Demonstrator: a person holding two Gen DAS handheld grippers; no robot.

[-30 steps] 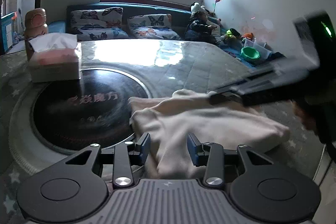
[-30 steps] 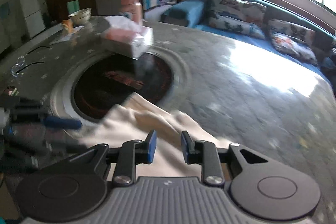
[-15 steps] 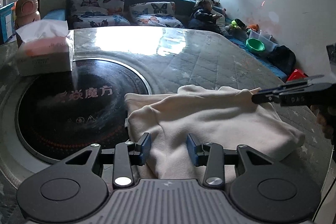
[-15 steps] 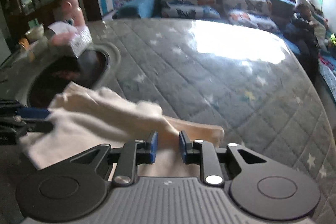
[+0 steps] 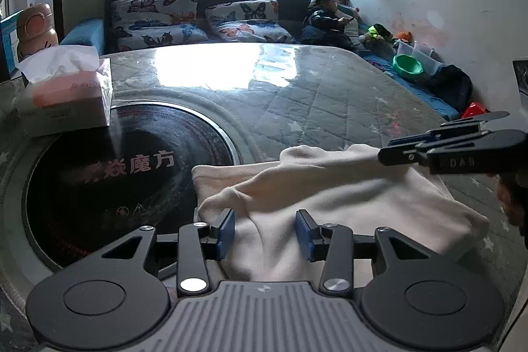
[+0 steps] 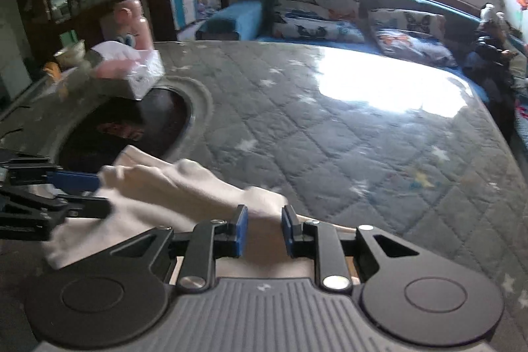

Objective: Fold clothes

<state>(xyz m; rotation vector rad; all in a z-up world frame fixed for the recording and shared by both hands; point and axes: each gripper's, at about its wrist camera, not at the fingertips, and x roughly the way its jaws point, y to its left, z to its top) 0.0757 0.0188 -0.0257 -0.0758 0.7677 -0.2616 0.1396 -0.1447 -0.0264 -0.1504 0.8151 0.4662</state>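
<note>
Near the front edge of the worktop (image 5: 330,108), the cream garment (image 5: 330,197) lies in a thick, partly folded stack. Its left edge laps onto the rim of the round black hotplate (image 5: 99,187) set into the surface.

The left tool (image 5: 264,233) has bunched fabric filling the gap between its blue pads, and its jaws are opening. The right tool (image 6: 264,230) sits at the garment's far right corner, jaws close together and pinching a raised ridge of cloth.

My worry is an uneven release. If the left side lets go while the right is pinching and pulling, the top layer would likely skew and the fold would come out crooked. The cover looks glossy, so the whole stack might slide rather than stay put when tugged. A pad drawn out carelessly could also drag the upper layer with it. The tissue box (image 5: 66,108) stands well apart and seems safe.

Compared with a second ago, the right tool no longer sweeps blurred and high across the left camera's view. It now sits lower, at the cloth's right edge. The right camera has swung from the hotplate toward the sofa, and the garment looks flatter and more spread out.
</note>
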